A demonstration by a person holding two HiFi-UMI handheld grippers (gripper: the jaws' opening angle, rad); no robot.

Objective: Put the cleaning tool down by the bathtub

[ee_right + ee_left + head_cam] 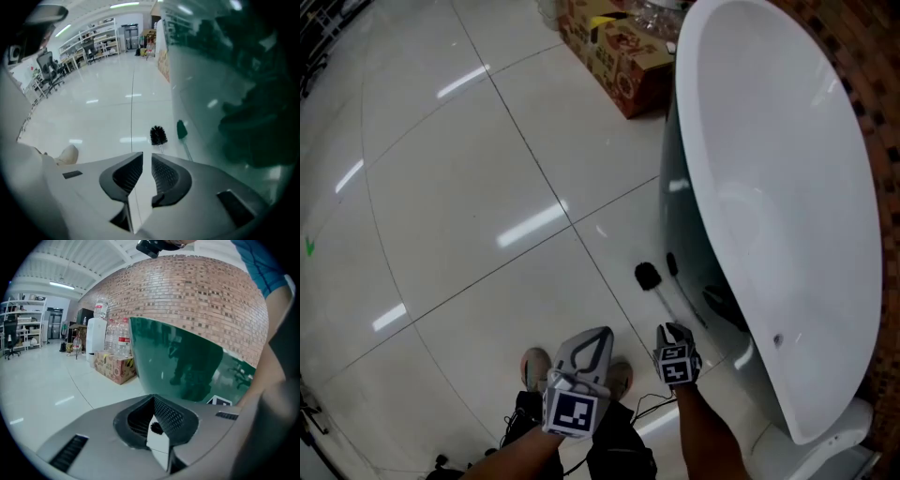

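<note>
A cleaning brush (648,276) with a black bristle head rests its head on the white tile floor, close beside the bathtub (787,187). Its thin handle runs back to my right gripper (674,330). In the right gripper view the brush head (158,135) lies just ahead of the right gripper (146,157), and the handle slips in at the jaw tips, which stand narrowly apart around it. The tub's dark green outer wall (225,93) mirrors the brush. My left gripper (602,336) hangs beside the right one, shut and holding nothing. It (154,401) faces the tub wall (178,362).
A printed cardboard box (619,56) with water bottles (123,341) behind it stands on the floor at the tub's far end, next to a water dispenser (97,333). The person's shoes (534,367) are just behind the grippers. A brick wall backs the tub.
</note>
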